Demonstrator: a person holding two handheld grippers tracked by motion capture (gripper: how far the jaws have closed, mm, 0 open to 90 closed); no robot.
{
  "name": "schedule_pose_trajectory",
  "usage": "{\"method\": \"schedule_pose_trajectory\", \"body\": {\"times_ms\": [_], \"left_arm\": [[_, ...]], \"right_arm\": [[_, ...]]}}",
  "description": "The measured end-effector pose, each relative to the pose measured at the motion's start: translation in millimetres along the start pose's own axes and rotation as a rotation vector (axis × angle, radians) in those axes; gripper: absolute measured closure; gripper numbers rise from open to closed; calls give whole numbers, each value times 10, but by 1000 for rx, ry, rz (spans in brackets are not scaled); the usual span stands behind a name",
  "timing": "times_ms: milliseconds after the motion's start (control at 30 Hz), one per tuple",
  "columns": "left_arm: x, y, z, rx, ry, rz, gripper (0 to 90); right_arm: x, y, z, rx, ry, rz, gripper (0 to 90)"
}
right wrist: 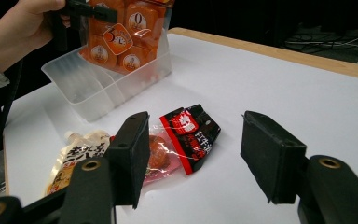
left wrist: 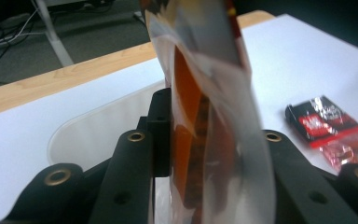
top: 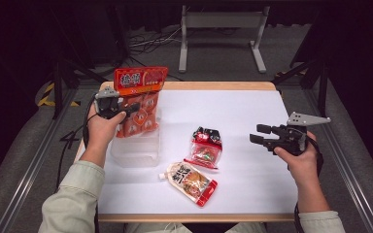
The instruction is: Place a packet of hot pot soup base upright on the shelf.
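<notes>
- High view: the left hand-held gripper (top: pixel 126 110) is clamping the orange snack bag (top: pixel 140 99) partway down its side, holding it upright over the clear plastic bin (top: pixel 135 153) just below. The bag is looking top-heavy above the jaws, so it could be swinging or tipping as it goes down, catching the bin's rim instead of dropping inside. The right hand-held gripper (top: pixel 260 135) is hovering with jaws apart and empty, well off to the far side of the white surface (top: pixel 252 104).
- Left gripper view: the jaws are pinching slick, crinkled film on the bag (left wrist: pixel 205 116), with the bin's wall (left wrist: pixel 88 130) just behind them. A grip on thin film like this could be slipping, letting the bag slide out early.
- Right gripper view: the open jaws are framing the red-and-black packet (right wrist: pixel 189 135), with the spouted pouch (right wrist: pixel 72 158) beside the near jaw. Closing low here could be nudging the packet flat along the surface or snagging the pouch too.
</notes>
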State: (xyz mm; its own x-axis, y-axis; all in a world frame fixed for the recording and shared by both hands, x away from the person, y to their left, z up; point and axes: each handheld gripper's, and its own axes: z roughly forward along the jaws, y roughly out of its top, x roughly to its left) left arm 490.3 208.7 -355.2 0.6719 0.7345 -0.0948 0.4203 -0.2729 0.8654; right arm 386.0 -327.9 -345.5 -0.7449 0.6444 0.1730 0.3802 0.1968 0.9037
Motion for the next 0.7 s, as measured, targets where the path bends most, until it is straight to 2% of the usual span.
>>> {"method": "schedule_pose_trajectory", "body": {"times_ms": [100, 167, 233, 300, 533, 633, 700], "left_arm": [[-18, -26, -9, -4, -18, 21, 702], [-13, -55, -18, -14, -34, 16, 702], [-19, -92, -19, -32, -56, -7, 702], [-28, -109, -30, -30, -65, -7, 701], [-59, -142, -44, -23, -63, -15, 699], [-41, -189, -45, -33, -74, -61, 699], [-7, -228, -55, -42, -77, -78, 699]], "right_arm": [[-1, -3, -4, -1, 2, 4, 427], [3, -4, -11, -2, 1, 4, 426], [4, -6, -18, -4, 2, 4, 426], [5, -9, -20, -4, 2, 6, 425], [5, -18, -31, -3, 1, 8, 423], [14, -17, -37, -3, 3, 10, 423], [11, -19, -42, -4, 3, 7, 422]]}}
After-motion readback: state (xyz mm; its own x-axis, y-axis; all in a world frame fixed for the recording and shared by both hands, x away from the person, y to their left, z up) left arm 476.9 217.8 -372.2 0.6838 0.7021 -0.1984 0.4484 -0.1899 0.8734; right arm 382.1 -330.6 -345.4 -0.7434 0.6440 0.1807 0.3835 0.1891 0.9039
